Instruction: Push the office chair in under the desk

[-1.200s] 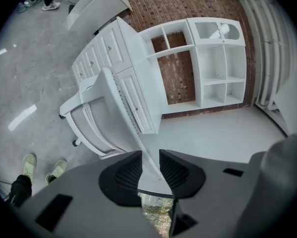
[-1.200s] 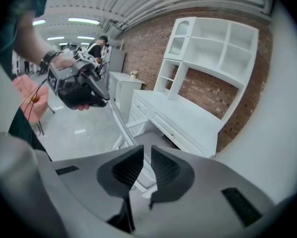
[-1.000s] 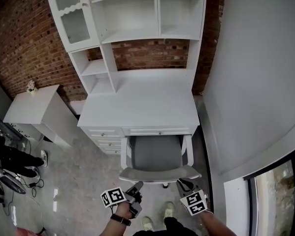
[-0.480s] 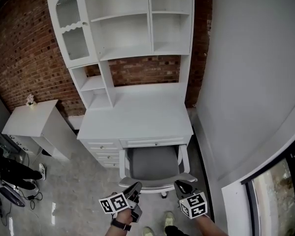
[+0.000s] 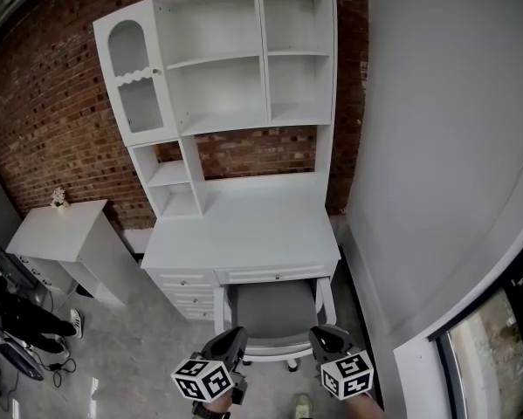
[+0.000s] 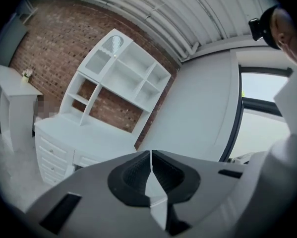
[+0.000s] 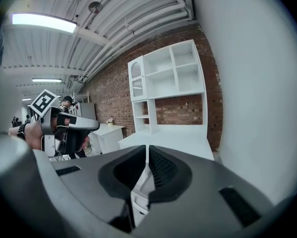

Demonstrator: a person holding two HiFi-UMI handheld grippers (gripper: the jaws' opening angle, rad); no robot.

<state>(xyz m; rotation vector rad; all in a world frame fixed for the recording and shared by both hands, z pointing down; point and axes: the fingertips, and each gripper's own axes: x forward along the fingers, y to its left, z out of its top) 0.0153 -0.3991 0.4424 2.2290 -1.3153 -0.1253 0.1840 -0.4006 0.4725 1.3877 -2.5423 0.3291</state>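
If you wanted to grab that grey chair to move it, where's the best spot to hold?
Probably the top edge of the backrest of the office chair, coming from the person's side. The seat is partly tucked under the desk, so the backrest is the part facing out, and its rim looks thin enough for jaws to pinch.

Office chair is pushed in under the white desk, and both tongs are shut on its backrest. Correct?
Not quite. The office chair is in under the white desk, but the left tongs and right tongs are shut on nothing: each gripper view shows its jaws together with nothing between them.
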